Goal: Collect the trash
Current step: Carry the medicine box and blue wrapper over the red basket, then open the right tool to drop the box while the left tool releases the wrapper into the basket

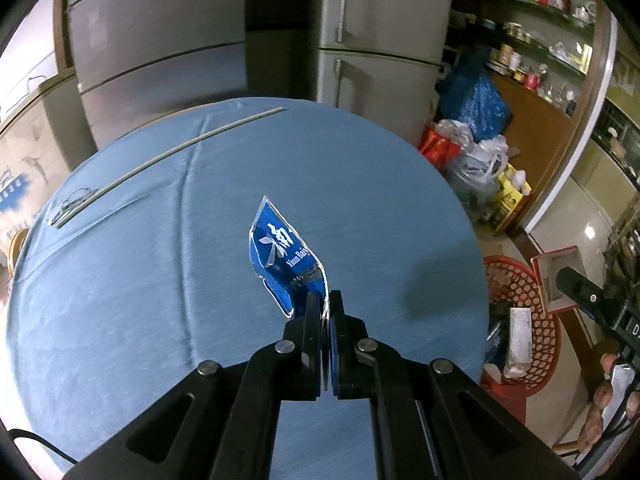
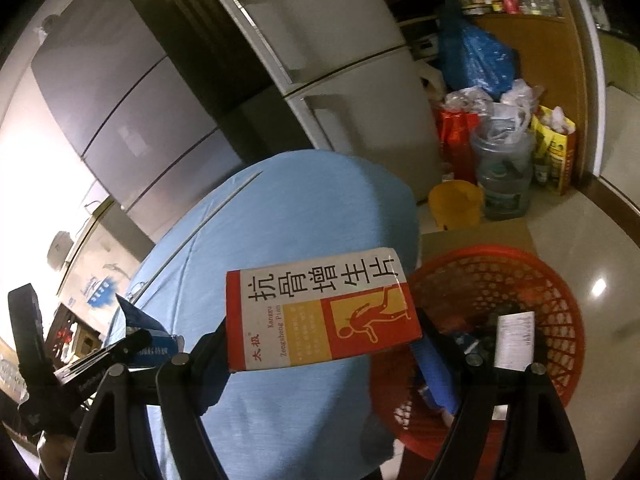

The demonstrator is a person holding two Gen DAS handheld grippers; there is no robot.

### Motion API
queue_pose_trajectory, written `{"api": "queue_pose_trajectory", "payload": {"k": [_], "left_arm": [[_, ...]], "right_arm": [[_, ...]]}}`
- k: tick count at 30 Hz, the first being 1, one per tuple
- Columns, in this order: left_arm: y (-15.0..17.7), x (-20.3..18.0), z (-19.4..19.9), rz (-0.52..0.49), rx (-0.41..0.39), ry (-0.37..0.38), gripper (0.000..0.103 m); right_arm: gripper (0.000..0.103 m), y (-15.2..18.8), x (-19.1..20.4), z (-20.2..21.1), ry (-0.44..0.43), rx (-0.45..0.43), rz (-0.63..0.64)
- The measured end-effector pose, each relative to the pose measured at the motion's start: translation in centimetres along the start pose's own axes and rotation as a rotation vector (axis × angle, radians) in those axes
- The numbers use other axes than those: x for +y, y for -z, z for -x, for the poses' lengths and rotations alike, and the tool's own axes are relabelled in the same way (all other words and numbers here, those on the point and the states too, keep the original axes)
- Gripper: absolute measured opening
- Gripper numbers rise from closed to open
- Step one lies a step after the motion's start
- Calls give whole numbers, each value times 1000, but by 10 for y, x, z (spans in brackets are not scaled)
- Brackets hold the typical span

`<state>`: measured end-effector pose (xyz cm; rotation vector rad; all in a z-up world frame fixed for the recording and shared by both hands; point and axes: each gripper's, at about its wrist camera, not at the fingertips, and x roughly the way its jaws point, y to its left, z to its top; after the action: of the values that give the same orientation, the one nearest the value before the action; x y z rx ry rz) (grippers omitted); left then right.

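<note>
My left gripper (image 1: 325,300) is shut on the corner of a blue foil wrapper (image 1: 280,256), which stands up above the blue tablecloth (image 1: 160,280). In the right wrist view the same wrapper (image 2: 140,320) shows at the far left. My right gripper (image 2: 324,340) is shut on a red, white and yellow medicine box (image 2: 320,316), one finger on each end. The box hangs over the table's right edge, beside the red mesh basket (image 2: 500,276) on the floor. The basket (image 1: 532,320) holds a white carton (image 2: 514,340) and other scraps.
A long thin rod (image 1: 180,148) lies on the far part of the round table. Two fridges (image 1: 380,32) stand behind it. Plastic bags (image 1: 476,108), a water jug (image 2: 504,176) and a yellow bucket (image 2: 454,204) crowd the floor at the right. Cardboard (image 2: 480,236) lies under the basket.
</note>
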<state>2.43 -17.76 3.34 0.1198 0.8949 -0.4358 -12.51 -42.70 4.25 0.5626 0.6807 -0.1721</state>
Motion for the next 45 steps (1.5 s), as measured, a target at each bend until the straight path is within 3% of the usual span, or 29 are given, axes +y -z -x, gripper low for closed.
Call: {"api": "queue_pose_trajectory", "payload": {"k": [22, 29, 45], "left_arm": [[-10, -70, -21, -124, 16, 95, 3], [-14, -100, -22, -173, 15, 139, 3], [-20, -169, -41, -267, 62, 212, 3]], "right_arm": [[83, -2, -68, 18, 151, -30, -98], [83, 0, -112, 9, 220, 4, -160], [84, 27, -144, -19, 293, 132, -145]]}}
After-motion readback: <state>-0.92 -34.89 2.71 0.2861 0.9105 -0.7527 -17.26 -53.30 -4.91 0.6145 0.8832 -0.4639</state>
